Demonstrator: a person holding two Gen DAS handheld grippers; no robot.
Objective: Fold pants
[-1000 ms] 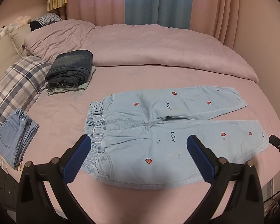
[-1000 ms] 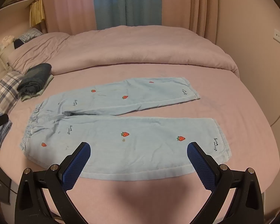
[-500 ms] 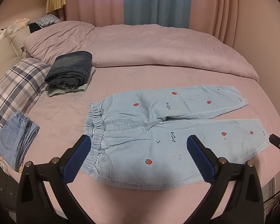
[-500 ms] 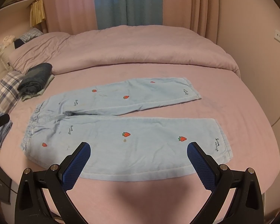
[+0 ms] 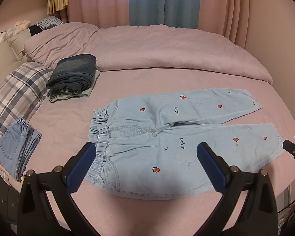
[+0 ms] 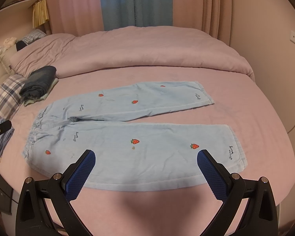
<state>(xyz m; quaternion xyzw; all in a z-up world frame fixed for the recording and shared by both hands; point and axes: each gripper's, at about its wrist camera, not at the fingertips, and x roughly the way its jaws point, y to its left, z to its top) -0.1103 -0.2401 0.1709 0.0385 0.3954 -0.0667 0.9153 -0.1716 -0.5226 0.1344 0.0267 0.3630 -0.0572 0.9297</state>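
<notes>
Light blue pants (image 5: 167, 137) with red strawberry prints lie flat and spread on the pink bed, waistband to the left, both legs running right. They also show in the right wrist view (image 6: 127, 137). My left gripper (image 5: 145, 165) is open and empty, held above the waistband end near the front edge. My right gripper (image 6: 146, 172) is open and empty, held above the near leg's lower half. Each gripper's tip shows at the edge of the other's view.
A stack of folded dark jeans (image 5: 72, 74) lies at the back left. A folded light denim piece (image 5: 15, 149) lies by a plaid pillow (image 5: 13, 92) at the left edge. A pink duvet (image 5: 147, 49) covers the far half. The bed's front edge is close below both grippers.
Both grippers have shifted only slightly; the pants sit a little higher in both views. Nothing was taken hold of.
</notes>
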